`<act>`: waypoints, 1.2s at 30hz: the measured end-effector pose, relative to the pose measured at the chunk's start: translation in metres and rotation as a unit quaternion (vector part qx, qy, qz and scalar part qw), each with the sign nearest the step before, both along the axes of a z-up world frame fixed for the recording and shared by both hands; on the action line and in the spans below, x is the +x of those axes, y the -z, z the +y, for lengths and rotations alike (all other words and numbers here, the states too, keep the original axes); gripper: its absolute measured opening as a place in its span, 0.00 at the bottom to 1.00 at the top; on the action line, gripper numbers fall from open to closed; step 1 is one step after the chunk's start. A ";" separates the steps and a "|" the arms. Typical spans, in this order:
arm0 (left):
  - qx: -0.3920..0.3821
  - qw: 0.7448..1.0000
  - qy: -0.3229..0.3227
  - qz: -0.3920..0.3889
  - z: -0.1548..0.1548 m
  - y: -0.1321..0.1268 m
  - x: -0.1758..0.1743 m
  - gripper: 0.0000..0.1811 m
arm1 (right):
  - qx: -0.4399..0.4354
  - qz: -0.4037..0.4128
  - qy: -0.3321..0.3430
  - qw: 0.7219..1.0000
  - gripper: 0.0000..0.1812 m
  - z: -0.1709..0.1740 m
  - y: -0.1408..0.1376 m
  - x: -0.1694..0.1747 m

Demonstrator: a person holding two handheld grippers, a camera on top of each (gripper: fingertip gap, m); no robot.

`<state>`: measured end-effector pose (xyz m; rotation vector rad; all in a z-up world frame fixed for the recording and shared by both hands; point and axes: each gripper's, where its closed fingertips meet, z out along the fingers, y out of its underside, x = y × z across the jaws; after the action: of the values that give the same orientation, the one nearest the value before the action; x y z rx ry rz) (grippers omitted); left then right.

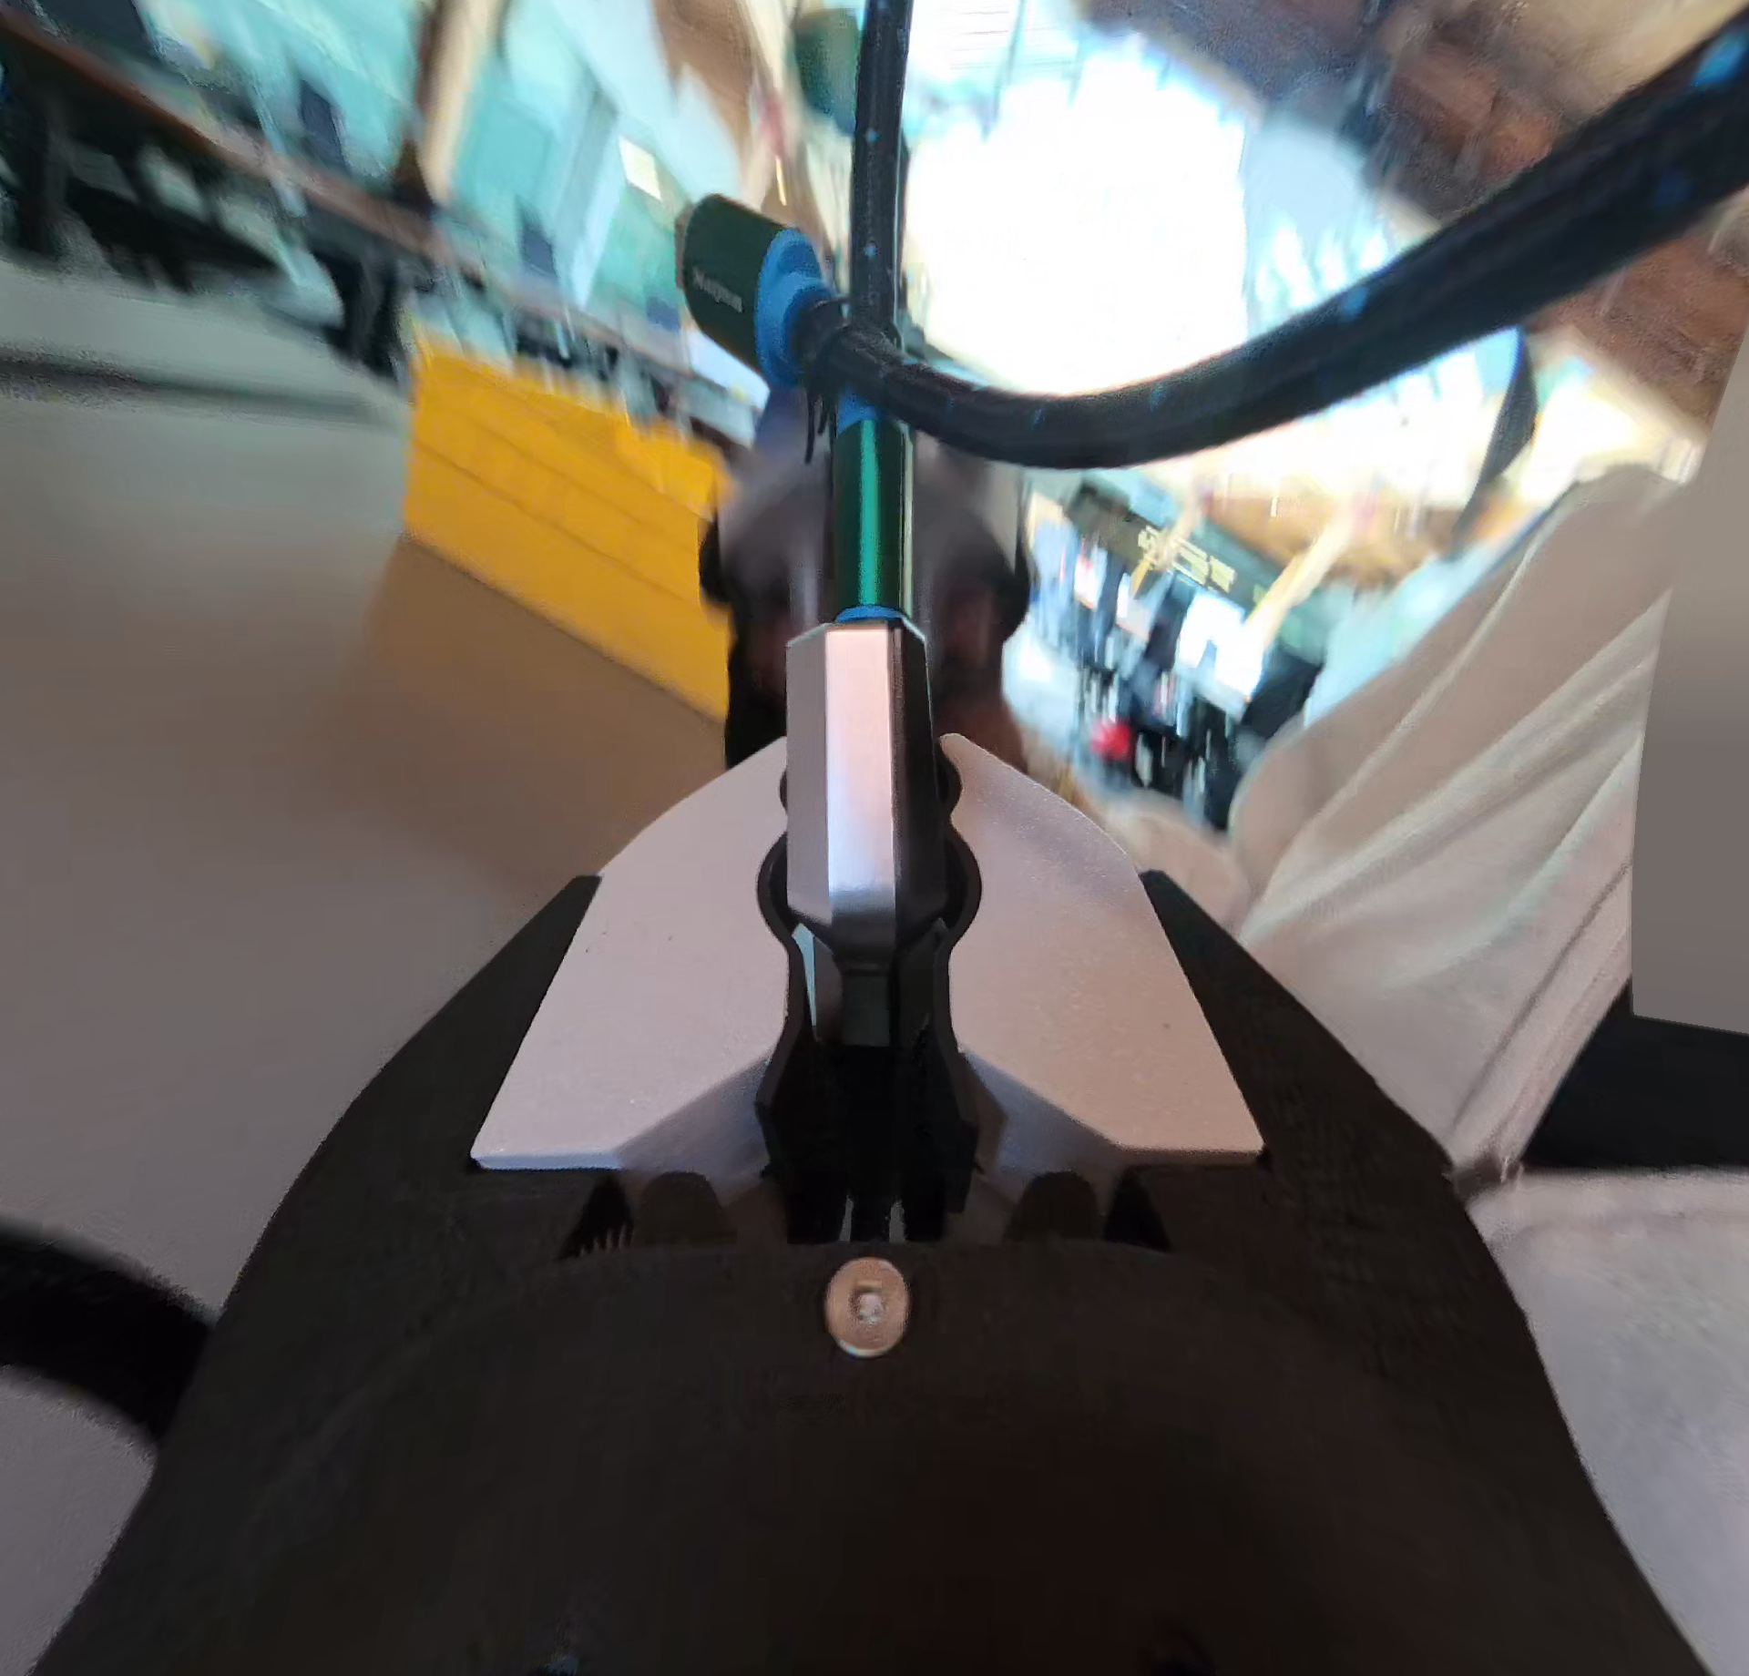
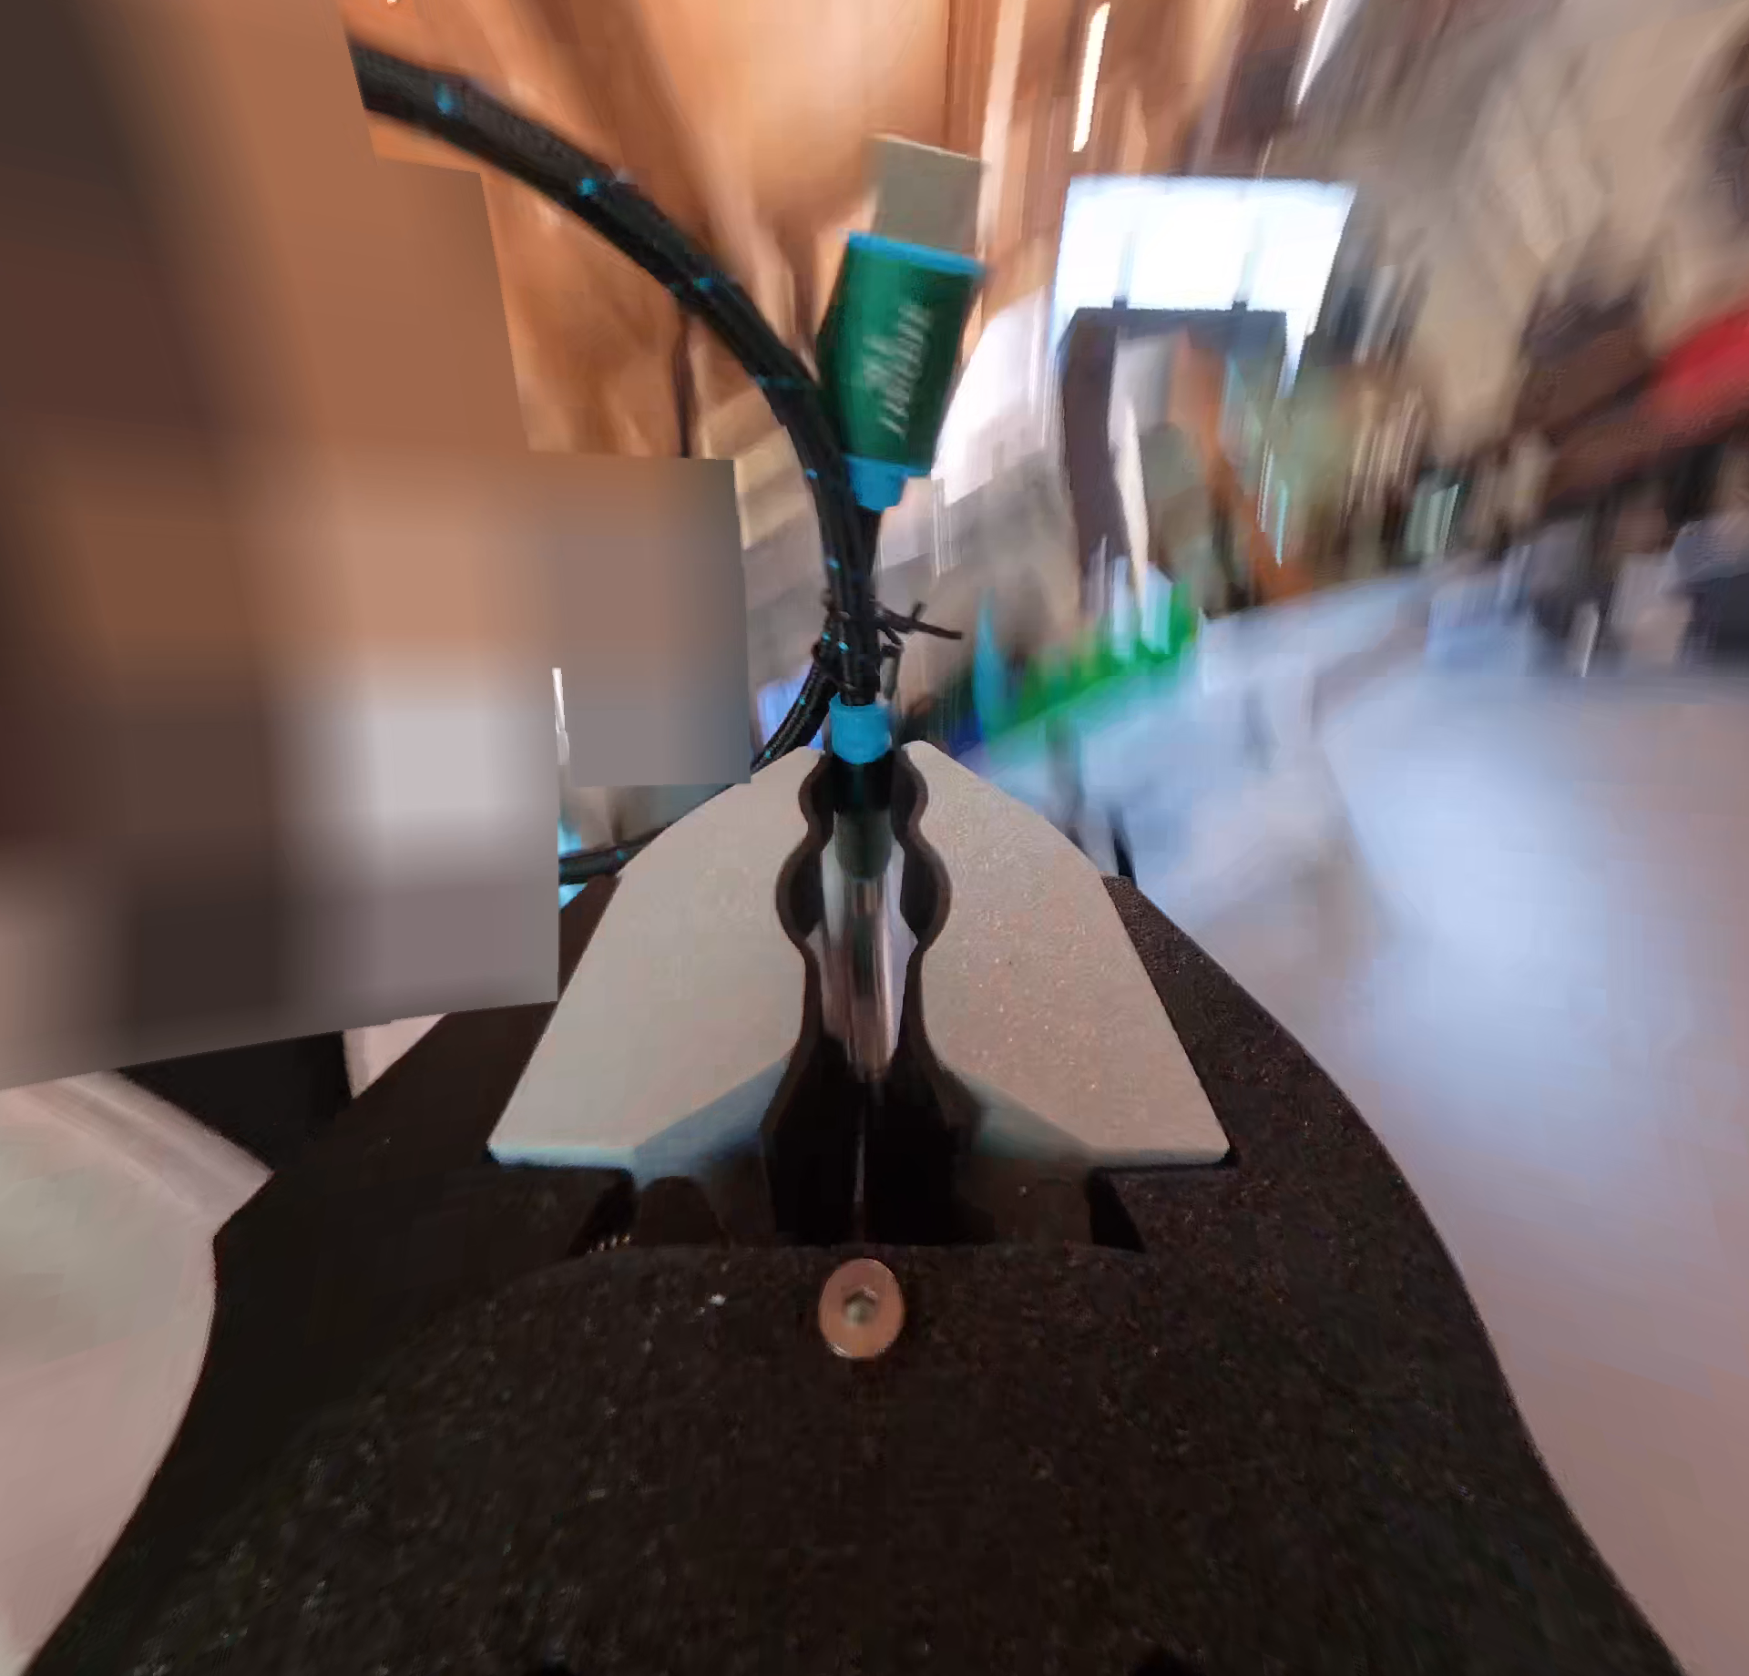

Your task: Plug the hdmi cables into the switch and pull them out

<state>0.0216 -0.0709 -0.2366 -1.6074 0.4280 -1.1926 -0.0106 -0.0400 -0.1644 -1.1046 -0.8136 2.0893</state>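
Observation:
In the left wrist view my left gripper [image 1: 866,760] is shut on a flat silver switch [image 1: 847,779] held edge-on. A green HDMI plug [image 1: 869,514] with blue collars sits in the switch's far end. Its black braided cable [image 1: 1183,400] runs up and to the right. A second green plug [image 1: 724,282] is tied to the cable and hangs free. In the right wrist view my right gripper [image 2: 861,760] is shut on a green HDMI plug [image 2: 859,826]; its silver end points back between the fingers. Another green plug [image 2: 890,362] with a bare silver tip stands free above it, tied to the braided cable [image 2: 662,239].
Both views are blurred by motion. In the left wrist view a yellow block [image 1: 558,514] stands on a tan table [image 1: 426,779] to the left, and white cloth [image 1: 1420,826] fills the right. In the right wrist view a grey surface [image 2: 1467,921] lies right, with a blurred green thing [image 2: 1088,675].

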 end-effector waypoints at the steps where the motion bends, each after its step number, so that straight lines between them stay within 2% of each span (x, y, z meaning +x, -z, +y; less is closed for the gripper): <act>1: -0.027 0.998 0.024 0.060 -0.005 0.020 0.011 0.12 | -0.108 0.149 0.048 0.982 0.06 0.038 -0.037 0.035; 2: -0.019 0.995 0.039 0.093 -0.010 0.025 0.020 0.12 | -0.173 0.235 0.078 0.953 0.06 0.074 -0.058 0.071; 3: 0.003 0.995 0.048 0.091 -0.014 0.022 0.025 0.12 | -0.137 0.228 0.135 0.954 0.06 0.094 -0.065 0.089; 4: 0.008 0.997 0.045 0.066 -0.013 0.015 0.022 0.12 | -0.060 0.151 0.186 0.969 0.06 0.100 -0.062 0.089; 5: 0.002 0.999 0.032 0.031 -0.008 0.008 0.014 0.12 | 0.004 0.076 0.194 0.978 0.07 0.096 -0.056 0.085; 7: -0.004 0.999 0.008 -0.035 -0.001 -0.006 -0.003 0.12 | 0.075 -0.002 0.205 0.976 0.06 0.084 -0.055 0.086; 10: 0.028 0.997 -0.006 -0.069 -0.002 -0.019 -0.012 0.12 | 0.104 -0.044 0.217 0.970 0.06 0.074 -0.062 0.100; 13: 0.036 0.996 -0.010 -0.081 -0.003 -0.023 -0.015 0.12 | 0.112 -0.147 0.276 0.943 0.06 0.096 -0.050 0.127; 16: 0.032 0.996 -0.012 -0.077 -0.002 -0.022 -0.014 0.12 | 0.130 -0.311 0.359 0.870 0.06 0.131 -0.019 0.171; 18: 0.030 0.997 -0.009 -0.075 -0.002 -0.021 -0.012 0.12 | 0.149 -0.424 0.403 0.797 0.06 0.150 0.001 0.208; 20: 0.028 0.997 -0.008 -0.076 -0.002 -0.021 -0.011 0.12 | 0.165 -0.506 0.444 0.721 0.07 0.167 0.008 0.246; 22: 0.030 0.996 -0.011 -0.080 -0.002 -0.022 -0.012 0.12 | 0.172 -0.592 0.438 0.655 0.06 0.175 0.016 0.277; 24: 0.032 0.996 -0.015 -0.085 -0.002 -0.024 -0.014 0.13 | 0.189 -0.679 0.419 0.573 0.06 0.185 0.025 0.305; 26: 0.032 0.995 -0.018 -0.089 -0.002 -0.025 -0.015 0.13 | 0.191 -0.752 0.372 0.509 0.06 0.194 0.039 0.324; 30: 0.027 0.996 -0.018 -0.086 -0.002 -0.024 -0.014 0.13 | 0.166 -0.859 0.247 0.417 0.07 0.196 0.078 0.343; 33: 0.025 0.996 -0.018 -0.084 -0.001 -0.023 -0.014 0.13 | 0.125 -0.886 0.197 0.400 0.07 0.195 0.096 0.350; 36: 0.024 0.996 -0.019 -0.083 -0.001 -0.023 -0.014 0.13 | 0.114 -0.886 0.228 0.387 0.07 0.212 0.102 0.357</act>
<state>0.0081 -0.0722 -0.2136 -1.4556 0.3164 -1.2666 0.3469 0.1717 -0.2659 -2.6956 -1.1788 -0.5153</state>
